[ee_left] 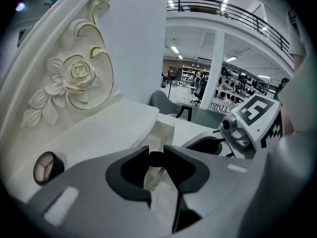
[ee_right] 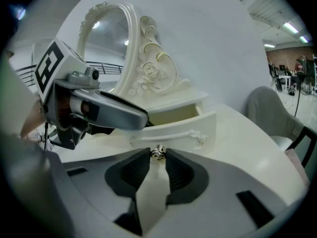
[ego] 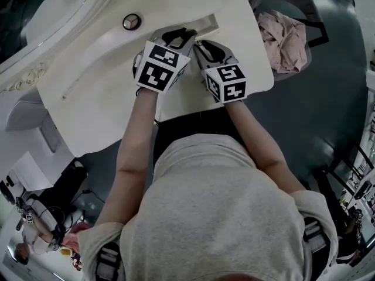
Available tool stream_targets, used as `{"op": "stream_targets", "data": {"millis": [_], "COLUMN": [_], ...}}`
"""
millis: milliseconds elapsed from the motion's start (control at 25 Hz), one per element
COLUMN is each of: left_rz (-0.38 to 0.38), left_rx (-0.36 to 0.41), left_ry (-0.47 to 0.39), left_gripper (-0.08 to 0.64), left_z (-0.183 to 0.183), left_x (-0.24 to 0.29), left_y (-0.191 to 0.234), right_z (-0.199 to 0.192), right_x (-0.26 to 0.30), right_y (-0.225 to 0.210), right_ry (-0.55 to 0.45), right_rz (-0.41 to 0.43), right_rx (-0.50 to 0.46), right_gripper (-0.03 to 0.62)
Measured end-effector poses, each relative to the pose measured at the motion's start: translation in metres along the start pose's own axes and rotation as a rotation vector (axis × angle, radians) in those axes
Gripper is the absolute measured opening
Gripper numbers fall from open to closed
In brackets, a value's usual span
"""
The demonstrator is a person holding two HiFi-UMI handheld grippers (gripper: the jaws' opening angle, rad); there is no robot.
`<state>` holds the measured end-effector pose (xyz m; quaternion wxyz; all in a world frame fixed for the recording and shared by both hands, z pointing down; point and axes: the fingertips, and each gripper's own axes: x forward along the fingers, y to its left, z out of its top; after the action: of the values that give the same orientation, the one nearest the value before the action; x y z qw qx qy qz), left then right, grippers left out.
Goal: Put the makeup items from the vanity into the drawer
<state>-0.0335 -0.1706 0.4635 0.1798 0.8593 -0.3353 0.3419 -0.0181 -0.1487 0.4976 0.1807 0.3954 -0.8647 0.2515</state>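
Note:
On the white vanity (ego: 94, 92) a small drawer (ego: 205, 23) stands pulled open at the back. My right gripper (ego: 199, 43) (ee_right: 158, 154) is shut on the little metal knob (ee_right: 158, 153) of the drawer front (ee_right: 183, 128). My left gripper (ego: 177, 36) (ee_left: 156, 157) hovers over the open drawer (ee_left: 163, 127), shut on a small pale makeup item with a black cap (ee_left: 156, 158). In the right gripper view the left gripper (ee_right: 106, 110) reaches across above the drawer. A round compact (ego: 131, 21) (ee_left: 46, 166) lies on the vanity top to the left.
The carved mirror frame (ee_left: 74, 76) (ee_right: 148, 66) rises just behind the drawer. A chair with a pink cloth (ego: 284, 37) stands right of the vanity. The person's body fills the near side, and the vanity's front edge (ego: 193, 113) is close to it.

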Motion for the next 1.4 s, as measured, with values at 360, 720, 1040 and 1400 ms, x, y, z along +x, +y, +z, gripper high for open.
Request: {"op": "stream_targets", "data": {"millis": [360, 720, 1040, 1400], "left_rz": [0.005, 0.015, 0.018, 0.103], "left_rx": [0.006, 0.046, 0.051, 0.027], "left_ry": [0.005, 0.013, 0.003, -0.076], "left_gripper": [0.099, 0.100, 0.110, 0.118], "left_z": [0.002, -0.002, -0.005, -0.005], "left_x": [0.003, 0.001, -0.004, -0.029], "left_y": [-0.001, -0.001, 0.000, 0.014], "right_z": [0.000, 0.000, 0.000, 0.000], "right_x": [0.000, 0.000, 0.000, 0.001], "right_y": [-0.001, 0.000, 0.001, 0.000], "right_ry": [0.003, 0.008, 0.005, 0.001], "right_rz": [0.003, 0.008, 0.006, 0.001], "right_rx": [0.002, 0.002, 0.003, -0.002], "right_gripper": [0.104, 0.104, 0.104, 0.104]}}
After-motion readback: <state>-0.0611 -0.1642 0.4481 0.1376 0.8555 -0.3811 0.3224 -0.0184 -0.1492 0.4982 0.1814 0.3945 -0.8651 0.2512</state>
